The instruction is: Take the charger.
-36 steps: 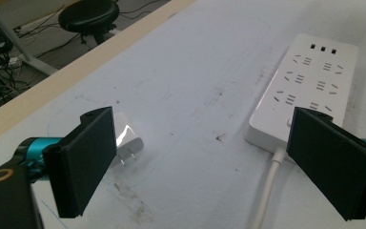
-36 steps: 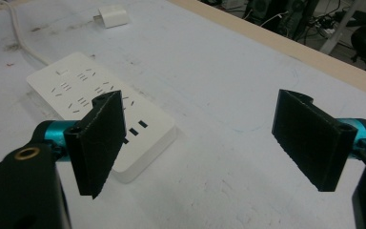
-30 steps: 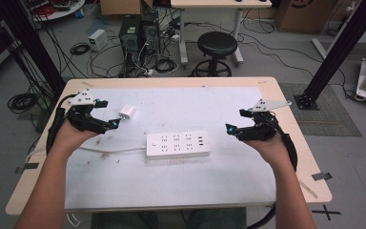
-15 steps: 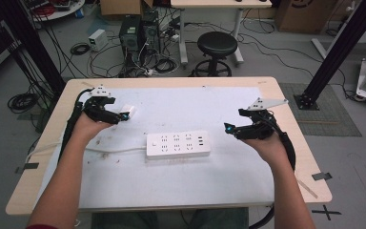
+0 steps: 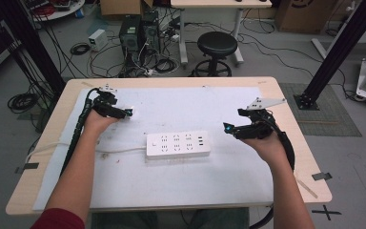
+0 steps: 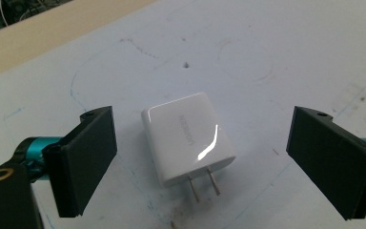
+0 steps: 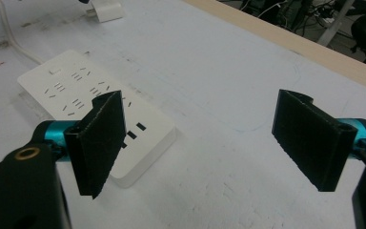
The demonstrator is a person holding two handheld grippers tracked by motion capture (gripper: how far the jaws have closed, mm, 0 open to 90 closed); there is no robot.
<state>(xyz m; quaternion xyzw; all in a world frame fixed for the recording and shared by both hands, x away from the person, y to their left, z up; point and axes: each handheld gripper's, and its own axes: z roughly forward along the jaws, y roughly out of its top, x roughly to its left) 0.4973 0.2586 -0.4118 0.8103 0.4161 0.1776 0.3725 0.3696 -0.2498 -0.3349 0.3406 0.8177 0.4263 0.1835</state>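
A white wall charger point(image 6: 188, 143) lies flat on the white mat, its two metal prongs pointing back at the camera. My left gripper point(image 6: 205, 129) is open, one black jaw on each side of the charger, neither touching it. In the high view the left gripper point(image 5: 124, 112) sits at the mat's far left. A white power strip point(image 5: 178, 144) lies mid-table. My right gripper point(image 5: 229, 129) hovers open just right of the strip. In the right gripper view the right gripper point(image 7: 200, 124) holds nothing, the power strip point(image 7: 76, 90) lies behind its left jaw, and the charger point(image 7: 107, 9) is far off.
The strip's white cable point(image 5: 76, 149) runs left off the wooden table point(image 5: 290, 102). A white mat point(image 5: 195, 102) covers most of the top. Beyond the table stand a black stool point(image 5: 218, 45), computer cases point(image 5: 140, 28) and floor cables.
My left gripper has moved forward and right to the charger and now straddles it with open jaws. The right gripper has hardly moved.
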